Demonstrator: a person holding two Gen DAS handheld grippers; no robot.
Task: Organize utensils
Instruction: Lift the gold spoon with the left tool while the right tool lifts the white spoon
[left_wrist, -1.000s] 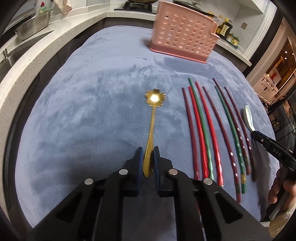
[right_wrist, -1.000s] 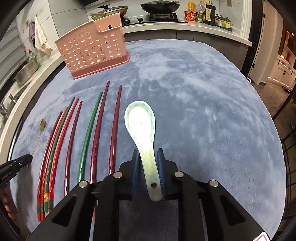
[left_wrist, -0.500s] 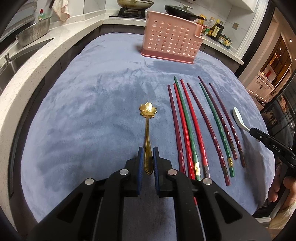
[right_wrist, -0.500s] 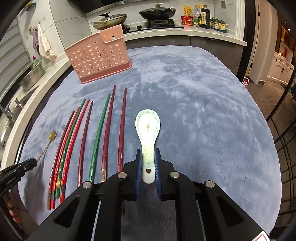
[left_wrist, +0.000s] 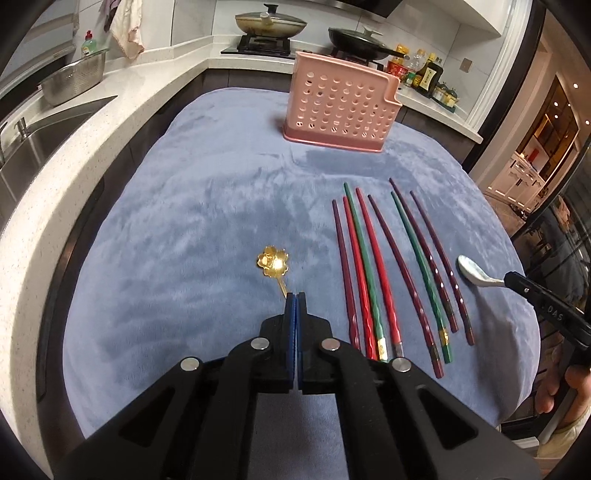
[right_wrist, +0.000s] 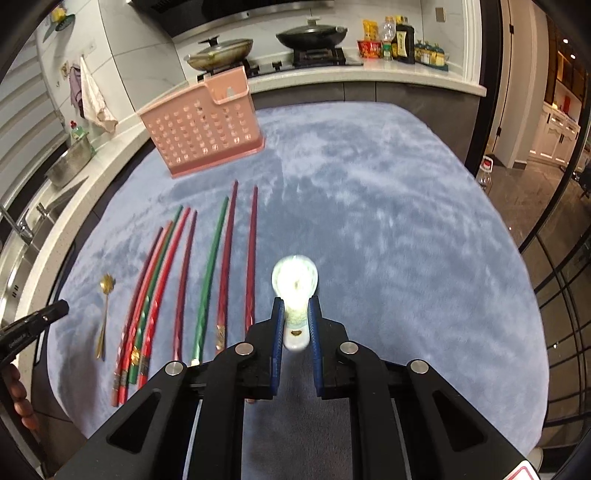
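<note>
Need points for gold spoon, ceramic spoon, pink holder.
gold spoon (left_wrist: 273, 261), left wrist view, flower-shaped bowl.
ceramic spoon (right_wrist: 294, 283), right wrist view, bowl.
pink holder (left_wrist: 338, 107), left wrist view, perforated front wall.

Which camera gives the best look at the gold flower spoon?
The left wrist view: the gold flower spoon sits central, handle pinched in the left gripper. The right wrist view shows it small at the left edge, full length visible.

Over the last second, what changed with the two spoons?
Left hand-held gripper went from open around the gold spoon to shut on its handle. Right hand-held gripper kept straddling the ceramic spoon. Chopsticks and pink basket stayed put.
</note>
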